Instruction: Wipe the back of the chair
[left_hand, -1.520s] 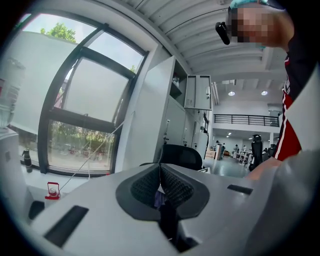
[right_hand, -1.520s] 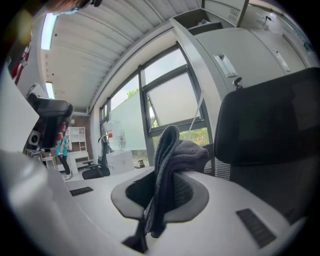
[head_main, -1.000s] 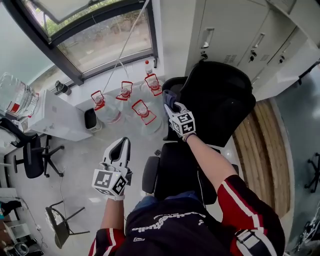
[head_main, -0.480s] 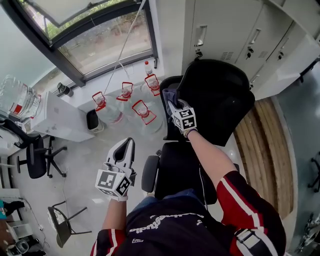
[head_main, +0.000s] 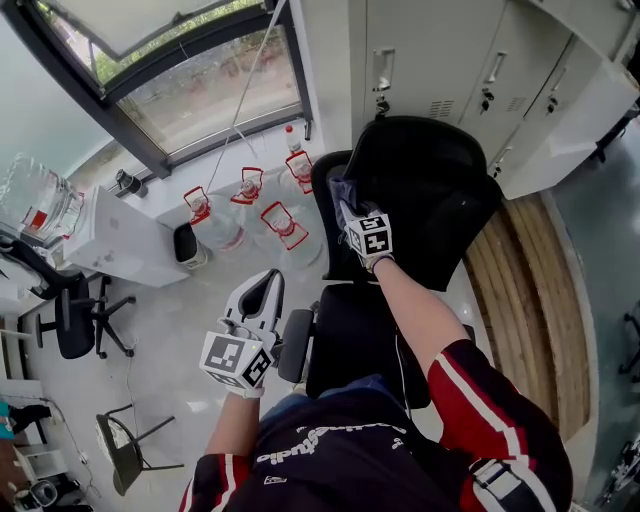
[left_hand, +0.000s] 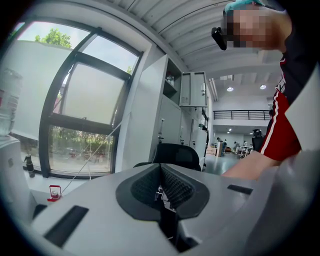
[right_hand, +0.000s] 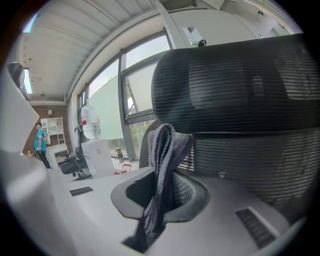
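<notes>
The right gripper (head_main: 347, 208) clamps a grey cloth (right_hand: 161, 170). The chair back (right_hand: 240, 95) stands upright just beyond its fingertips (the nearer arm). The left gripper (head_main: 258, 298) is pinched together and empty.

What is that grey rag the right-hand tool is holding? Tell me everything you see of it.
The cloth is a dark grey, soft fabric, folded into a thick bunch. The right gripper has its jaws closed on it: a rounded fold stands above the jaws and a tail hangs below. From the head view it lies at the left edge of the black mesh chair back, which it seems to touch.
</notes>
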